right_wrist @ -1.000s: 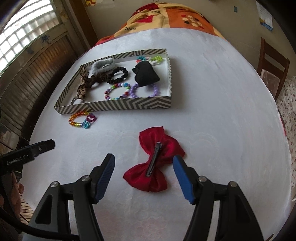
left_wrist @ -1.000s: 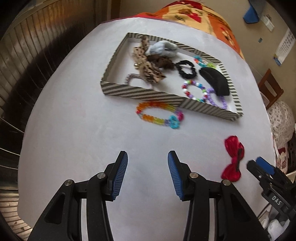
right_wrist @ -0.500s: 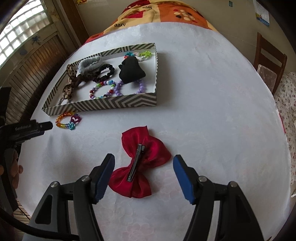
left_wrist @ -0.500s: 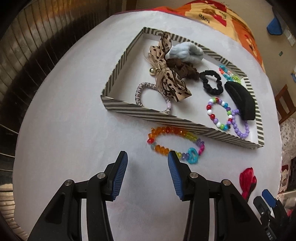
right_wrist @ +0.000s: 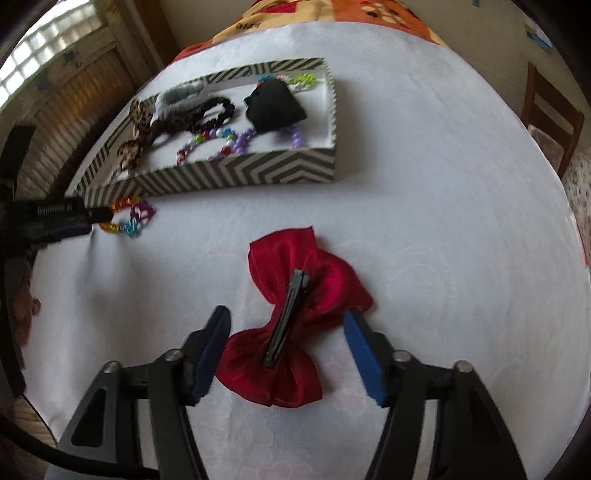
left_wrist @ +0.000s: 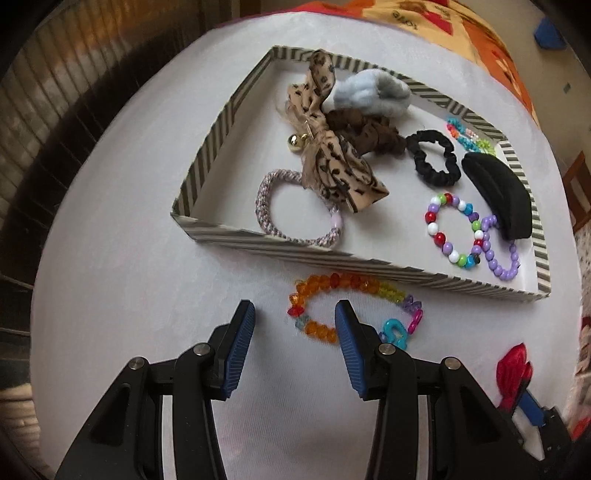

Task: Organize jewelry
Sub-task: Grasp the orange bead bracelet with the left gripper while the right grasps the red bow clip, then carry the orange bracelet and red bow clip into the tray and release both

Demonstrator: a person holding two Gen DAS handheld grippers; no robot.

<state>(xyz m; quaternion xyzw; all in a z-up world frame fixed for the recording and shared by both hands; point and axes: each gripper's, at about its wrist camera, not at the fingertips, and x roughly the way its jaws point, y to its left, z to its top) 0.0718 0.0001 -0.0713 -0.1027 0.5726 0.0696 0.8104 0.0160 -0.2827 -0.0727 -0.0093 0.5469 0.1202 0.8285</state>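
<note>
A rainbow bead bracelet lies on the white tablecloth just in front of the striped tray. My left gripper is open, its right finger over the bracelet's near edge. The bracelet also shows in the right wrist view. A red bow hair clip lies clip side up on the cloth. My right gripper is open with the bow's near half between its fingers. The tray holds scrunchies, a leopard bow, bead bracelets and a black clip.
The round table drops off to the left toward a wooden floor and shutters. A wooden chair stands at the right. A patterned orange cloth lies beyond the tray. The left gripper's body reaches in from the left in the right wrist view.
My left gripper has moved forward and down to the rainbow bracelet. My right gripper has closed in on the red bow, which now sits between its fingers.
</note>
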